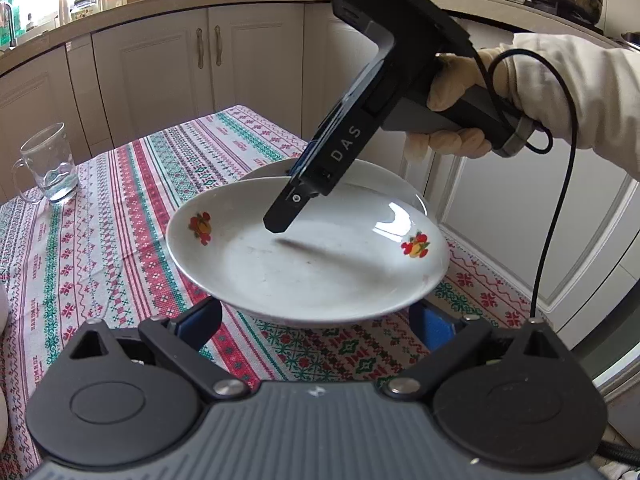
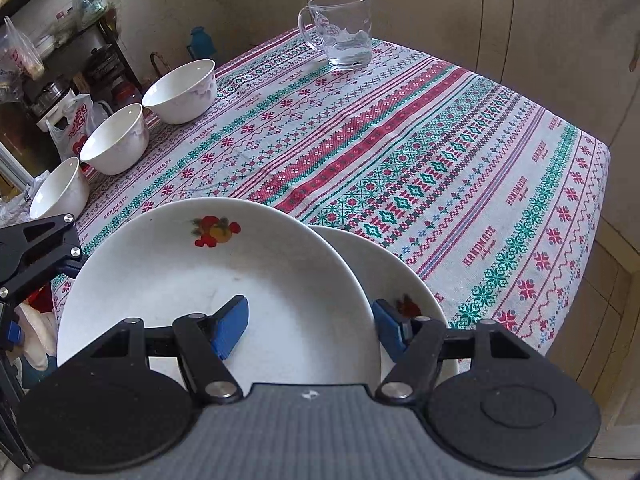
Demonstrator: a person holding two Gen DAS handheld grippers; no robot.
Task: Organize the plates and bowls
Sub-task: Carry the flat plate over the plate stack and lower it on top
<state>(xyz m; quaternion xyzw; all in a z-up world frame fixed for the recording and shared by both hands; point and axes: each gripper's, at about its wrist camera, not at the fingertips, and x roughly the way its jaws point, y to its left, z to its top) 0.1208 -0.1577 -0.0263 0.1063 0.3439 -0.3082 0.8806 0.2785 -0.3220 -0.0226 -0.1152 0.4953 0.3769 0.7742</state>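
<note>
- Right tool (image 2: 310,322) points steeply down at the two plates, its jaws partly spread. One blue pad (image 2: 232,326) hangs inside the upper plate (image 2: 180,280) and the other sits outside its rim, over the lower plate (image 2: 380,264). The rim runs between them and I see neither pad pressing on it.
- Left tool (image 1: 316,320) is spread wide at the near edge of the same upper plate. That rim covers both its fingertips, so I cannot tell whether they touch the plate's underside.
- I can see a gloved hand (image 1: 460,116) gripping the right tool's handle, with a black cable looping off it.
- Both plates are white with small fruit prints. The upper one overlaps the lower and sits tilted across it, near the tabletop (image 2: 440,160) edge closest to the right tool.
- Three white bowls (image 2: 180,90) (image 2: 114,138) (image 2: 60,188) stand upright in a row along the tabletop's far left side, apart from the plates.
- Well apart from everything else, a clear glass mug (image 2: 340,28) stands at the far corner of the patterned cloth.
</note>
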